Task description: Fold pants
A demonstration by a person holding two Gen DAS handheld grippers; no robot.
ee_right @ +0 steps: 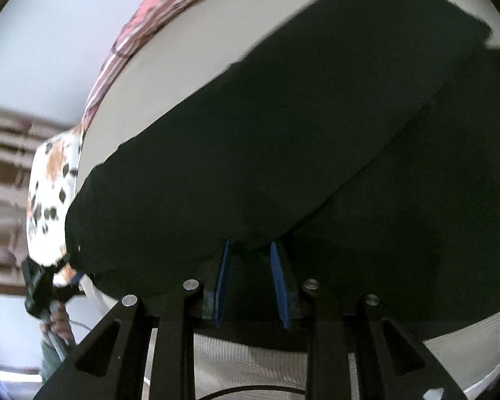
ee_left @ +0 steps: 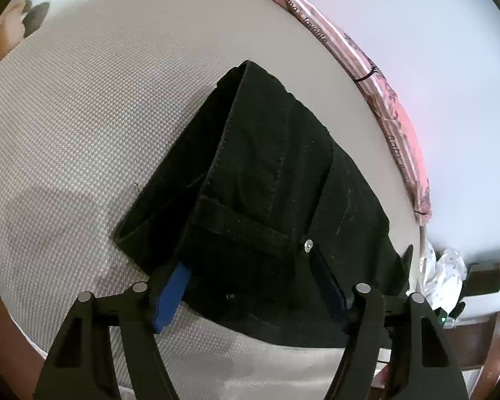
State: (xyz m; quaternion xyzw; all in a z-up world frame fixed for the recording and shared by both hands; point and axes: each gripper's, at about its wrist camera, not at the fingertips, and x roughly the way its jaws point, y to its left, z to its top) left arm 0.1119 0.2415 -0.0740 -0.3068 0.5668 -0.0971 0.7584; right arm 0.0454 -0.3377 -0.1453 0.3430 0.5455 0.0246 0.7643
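Both jaws apart around black pants (ee_left: 266, 180); rivet (ee_left: 307, 243) only left view.

The pants (ee_left: 266, 183) ahead of my left hand-held gripper (ee_left: 250, 286) are black with faint stitched seams and one small silver rivet. Under them the bed (ee_left: 83, 133) is pale grey-white in a fine woven grid. Beyond it, on the far right, runs a pink cloth (ee_left: 393, 113) with white stripes and dark lettering. My fingers are black with blue pads (ee_left: 171, 291) — the same on my right hand-held gripper (ee_right: 250, 286), beside a white cloth (ee_right: 50, 200) blotched orange and black.
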